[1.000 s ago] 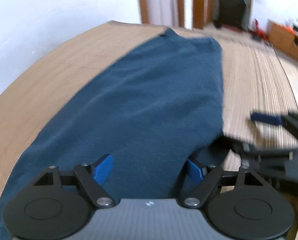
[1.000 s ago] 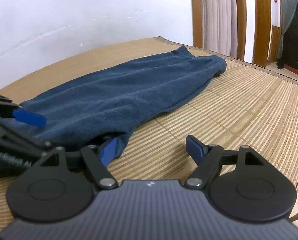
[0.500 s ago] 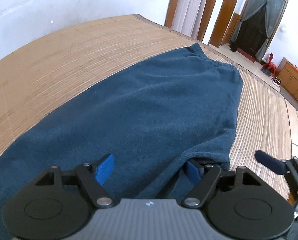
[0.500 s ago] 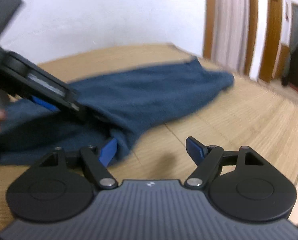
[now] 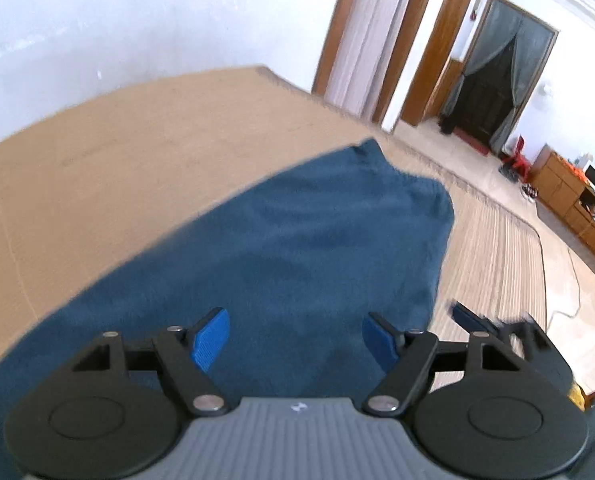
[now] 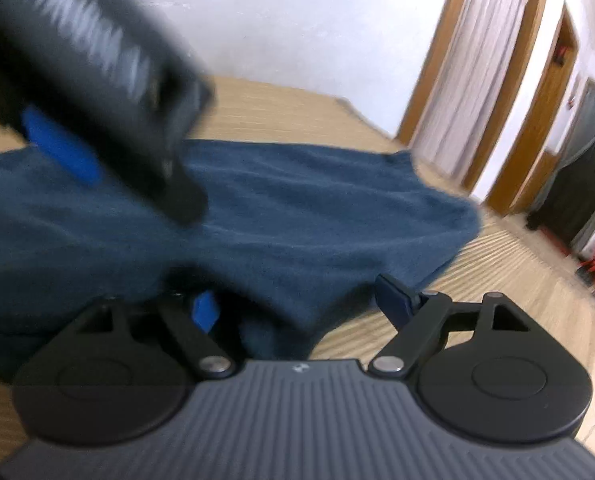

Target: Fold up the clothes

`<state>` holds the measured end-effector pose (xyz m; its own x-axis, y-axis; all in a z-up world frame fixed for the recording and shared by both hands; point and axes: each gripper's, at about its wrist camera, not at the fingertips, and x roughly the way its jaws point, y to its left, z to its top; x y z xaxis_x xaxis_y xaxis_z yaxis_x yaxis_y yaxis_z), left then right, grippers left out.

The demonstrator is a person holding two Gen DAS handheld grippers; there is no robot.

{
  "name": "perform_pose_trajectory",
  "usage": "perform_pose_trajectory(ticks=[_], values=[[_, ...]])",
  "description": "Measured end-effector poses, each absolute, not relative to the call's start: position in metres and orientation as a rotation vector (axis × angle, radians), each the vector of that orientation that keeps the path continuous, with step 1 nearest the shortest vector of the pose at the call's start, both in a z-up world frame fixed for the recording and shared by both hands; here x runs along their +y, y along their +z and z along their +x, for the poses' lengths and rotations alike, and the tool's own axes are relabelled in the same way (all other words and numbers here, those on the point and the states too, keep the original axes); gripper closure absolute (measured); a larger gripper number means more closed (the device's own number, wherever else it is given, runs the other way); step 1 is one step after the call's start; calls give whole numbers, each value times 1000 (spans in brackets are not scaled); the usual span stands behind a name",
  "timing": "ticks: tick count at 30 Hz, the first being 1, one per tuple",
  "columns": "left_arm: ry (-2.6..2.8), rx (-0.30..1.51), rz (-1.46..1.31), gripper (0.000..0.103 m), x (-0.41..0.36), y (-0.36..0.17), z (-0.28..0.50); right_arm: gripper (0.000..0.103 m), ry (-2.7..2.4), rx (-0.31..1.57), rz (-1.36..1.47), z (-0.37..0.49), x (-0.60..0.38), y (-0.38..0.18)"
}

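Observation:
A dark blue garment [image 5: 297,248] lies spread flat on a bamboo mat [image 5: 117,160]. My left gripper [image 5: 295,338] hangs above its near part, jaws open, with nothing between the blue pads [image 5: 211,338]. Part of the right gripper [image 5: 469,320] shows blurred past the garment's right edge. In the right wrist view the garment [image 6: 317,220] fills the middle. My right gripper [image 6: 299,300] is open low over its near edge, with cloth lying below and between the fingers, not pinched. The left gripper [image 6: 97,60] crosses the upper left there, large and blurred.
A white wall [image 5: 137,20] runs behind the mat. The mat's far edge [image 5: 281,80] gives onto tiled floor. Beyond are wooden door frames [image 5: 425,60], a dark curtained doorway [image 5: 493,80], a red chair [image 5: 517,160], a wooden cabinet [image 5: 569,196] and a cable on the floor [image 5: 569,304].
The left gripper has lifted away from the cloth and swung, so more room shows behind. The right gripper has slid left over the garment's edge. The left gripper now looms across the right wrist view.

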<state>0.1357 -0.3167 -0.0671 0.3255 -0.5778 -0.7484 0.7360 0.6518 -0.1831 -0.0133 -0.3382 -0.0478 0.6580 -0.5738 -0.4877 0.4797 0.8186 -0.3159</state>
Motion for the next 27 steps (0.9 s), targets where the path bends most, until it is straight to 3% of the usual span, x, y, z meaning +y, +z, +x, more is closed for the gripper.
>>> perform_pose_trajectory(ticks=[6,7,12,19,23,27], values=[[-778,881,439,30,-358,-108,150,21,-628,615,-204,-50,-340,-50],[-753,875,470,27,-363,-117,151,21,-638,613,-221,-54,-339,-50],[-737,892,425,20,-359,-122,156,21,-659,598,-242,-77,-341,-51],[-735,886,429,19,-358,-124,156,22,-752,601,-156,-106,-364,-40],[-752,910,416,29,-353,-116,155,22,-580,589,-194,-108,-347,-39],[-807,834,463,29,-336,-99,134,22,-508,607,-292,-92,-329,-48]])
